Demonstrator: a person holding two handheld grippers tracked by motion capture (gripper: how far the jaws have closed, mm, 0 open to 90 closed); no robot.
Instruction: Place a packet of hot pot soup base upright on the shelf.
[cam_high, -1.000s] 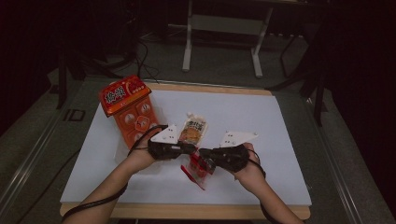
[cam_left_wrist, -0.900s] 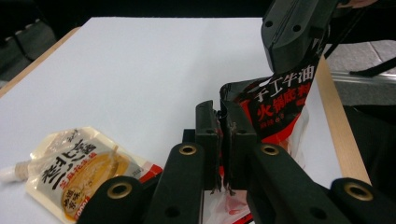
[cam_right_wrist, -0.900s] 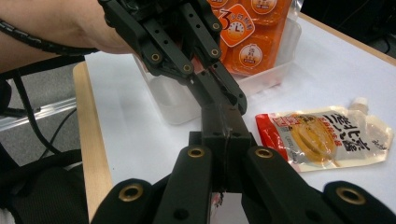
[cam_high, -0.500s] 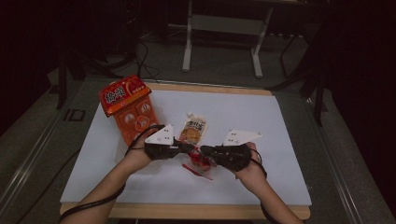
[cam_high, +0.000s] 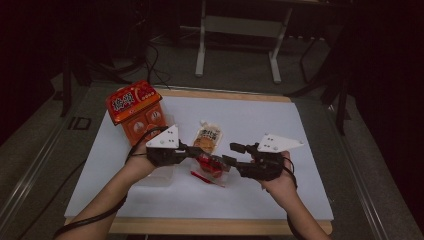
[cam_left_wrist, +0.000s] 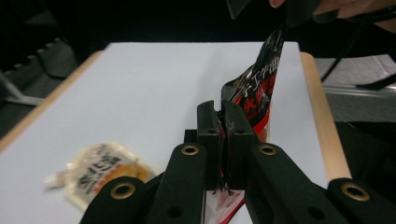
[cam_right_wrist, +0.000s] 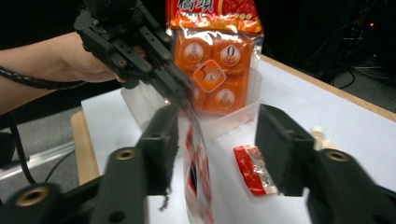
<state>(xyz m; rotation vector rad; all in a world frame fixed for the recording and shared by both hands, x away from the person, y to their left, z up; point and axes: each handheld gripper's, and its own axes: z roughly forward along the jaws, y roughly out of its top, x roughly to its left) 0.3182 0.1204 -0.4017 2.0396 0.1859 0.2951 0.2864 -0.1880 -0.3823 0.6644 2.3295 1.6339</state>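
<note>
My left fingers (cam_left_wrist: 223, 122) clenched on red-black packet (cam_left_wrist: 258, 88), held up off tabletop (cam_high: 280, 125). Right fingers (cam_right_wrist: 217, 149) just been opening, packet hanging btwn them, untouched. Small red sachet (cam_right_wrist: 254, 170) lies beyond right fingers.

Left gripper (cam_high: 192, 151) fingers (cam_left_wrist: 208, 122) clamped tight, right gripper (cam_high: 235, 154) fingers (cam_right_wrist: 280, 140) just opening and parted, both hands raised, tips facing inward.
</note>
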